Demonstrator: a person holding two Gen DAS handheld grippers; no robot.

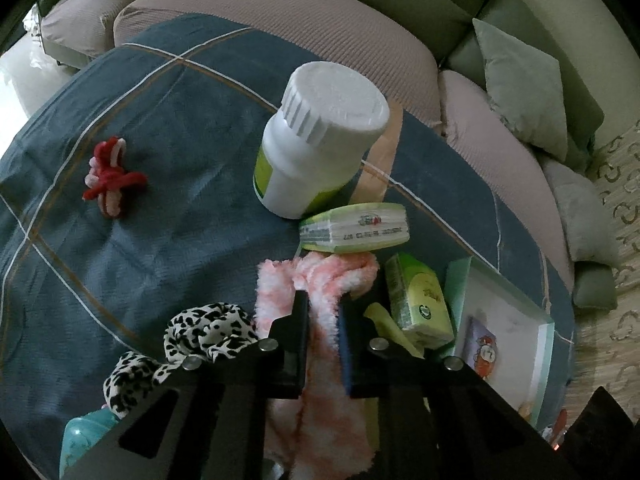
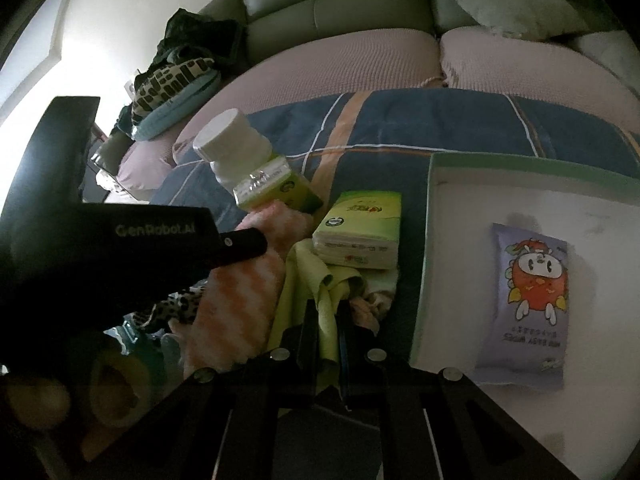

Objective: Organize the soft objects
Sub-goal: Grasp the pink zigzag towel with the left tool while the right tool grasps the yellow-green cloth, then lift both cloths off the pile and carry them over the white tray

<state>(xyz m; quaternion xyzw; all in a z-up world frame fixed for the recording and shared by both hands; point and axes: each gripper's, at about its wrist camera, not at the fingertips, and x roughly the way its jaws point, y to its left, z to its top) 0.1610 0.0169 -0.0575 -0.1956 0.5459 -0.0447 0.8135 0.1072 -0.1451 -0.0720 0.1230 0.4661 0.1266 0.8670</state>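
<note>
My left gripper (image 1: 323, 300) is shut on a pink-and-white fluffy cloth (image 1: 320, 280) lying on the blue plaid blanket (image 1: 160, 208); the cloth also shows in the right wrist view (image 2: 240, 292). My right gripper (image 2: 329, 312) is shut on a yellow-green cloth (image 2: 308, 280), which also shows in the left wrist view (image 1: 384, 320). A leopard-print fabric (image 1: 200, 332) lies left of the left gripper. A red-and-pink pipe-cleaner knot (image 1: 112, 176) lies far left. The left gripper's body (image 2: 120, 248) fills the left of the right wrist view.
A white bottle (image 1: 320, 140) stands tilted behind the cloths, with tissue packs (image 1: 356, 226) (image 2: 360, 236) beside it. A green-rimmed white box (image 2: 436, 184) at the right holds a purple cartoon packet (image 2: 528, 304). Sofa cushions (image 1: 280, 12) lie behind.
</note>
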